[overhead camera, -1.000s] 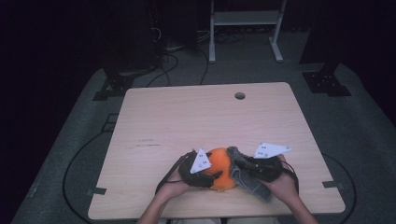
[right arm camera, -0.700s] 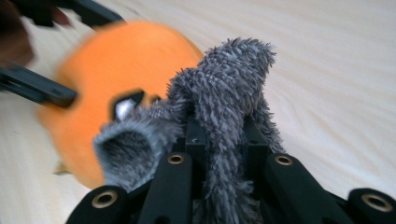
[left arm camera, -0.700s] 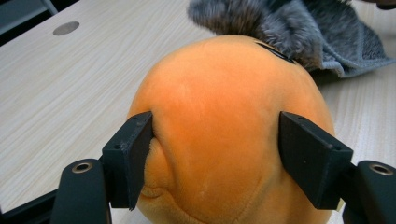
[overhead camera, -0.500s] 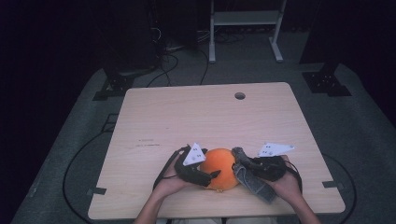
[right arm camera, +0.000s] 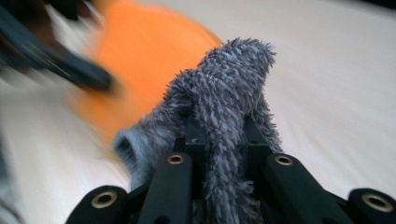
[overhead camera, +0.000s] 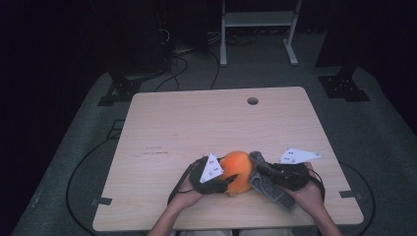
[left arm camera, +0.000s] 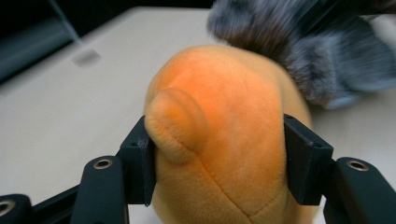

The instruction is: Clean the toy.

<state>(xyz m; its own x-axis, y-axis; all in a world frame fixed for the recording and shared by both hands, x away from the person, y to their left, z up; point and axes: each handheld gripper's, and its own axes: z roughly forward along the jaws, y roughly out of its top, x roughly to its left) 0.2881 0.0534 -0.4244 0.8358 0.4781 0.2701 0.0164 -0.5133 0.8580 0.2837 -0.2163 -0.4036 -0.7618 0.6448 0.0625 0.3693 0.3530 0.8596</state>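
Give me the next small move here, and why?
Probably bring the grey fuzzy cloth the last bit across onto the orange plush toy and wipe it. The left gripper has its jaws pressed on both sides of the toy, steadying it on the table. The right gripper pinches the cloth, whose free end already reaches the toy's side.

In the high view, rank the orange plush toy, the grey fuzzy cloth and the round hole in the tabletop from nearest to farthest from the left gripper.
1. Orange plush toy: clamped between the left gripper jaws.
2. Grey fuzzy cloth: just past the toy, in the right gripper.
3. Round hole: near the table's far edge.
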